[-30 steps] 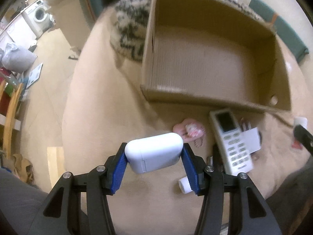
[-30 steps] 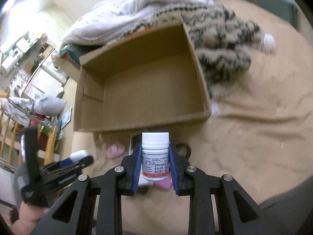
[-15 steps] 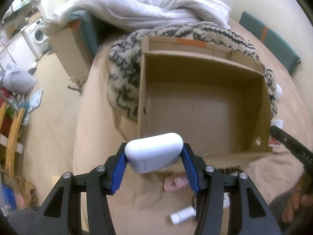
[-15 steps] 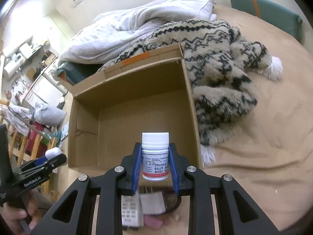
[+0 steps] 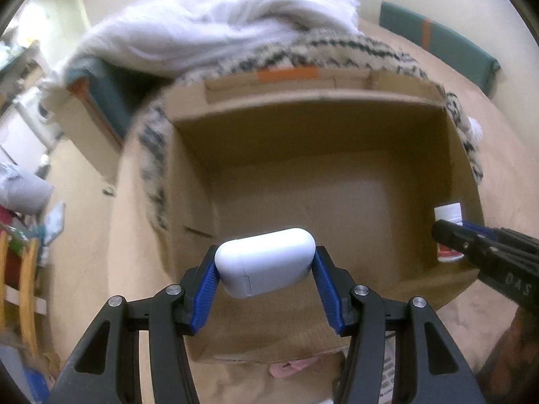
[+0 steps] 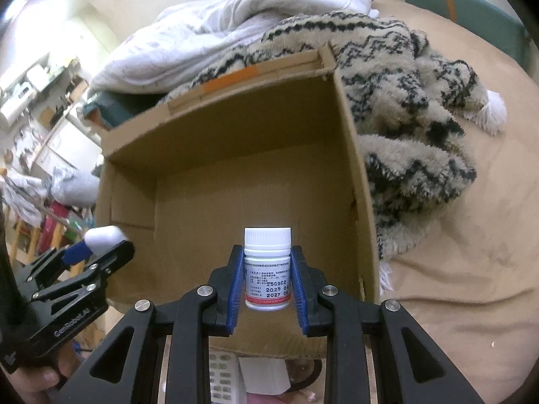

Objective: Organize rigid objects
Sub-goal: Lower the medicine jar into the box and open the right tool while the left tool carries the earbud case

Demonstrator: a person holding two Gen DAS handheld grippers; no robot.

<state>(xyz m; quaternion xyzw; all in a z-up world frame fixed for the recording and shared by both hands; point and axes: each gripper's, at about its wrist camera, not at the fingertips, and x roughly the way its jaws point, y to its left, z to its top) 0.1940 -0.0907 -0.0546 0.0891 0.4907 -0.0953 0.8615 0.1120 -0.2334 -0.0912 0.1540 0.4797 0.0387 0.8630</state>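
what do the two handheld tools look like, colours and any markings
Both are matte black plastic frames with triangular cut-outs and silver screw heads, tipped with ribbed blue pads. The left tool carries white "GenRobot.AI" lettering on its side; the right tool shows partial white letters. No cables or sleeves are visible.

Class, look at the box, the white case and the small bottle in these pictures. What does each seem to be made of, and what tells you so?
Box: brown cardboard, matt, with fine ribbing on its floor.
Case: probably hard plastic, smooth and glossy, with a thin seam.
Bottle: likely plastic, white, with a ridged cap and a printed paper label.
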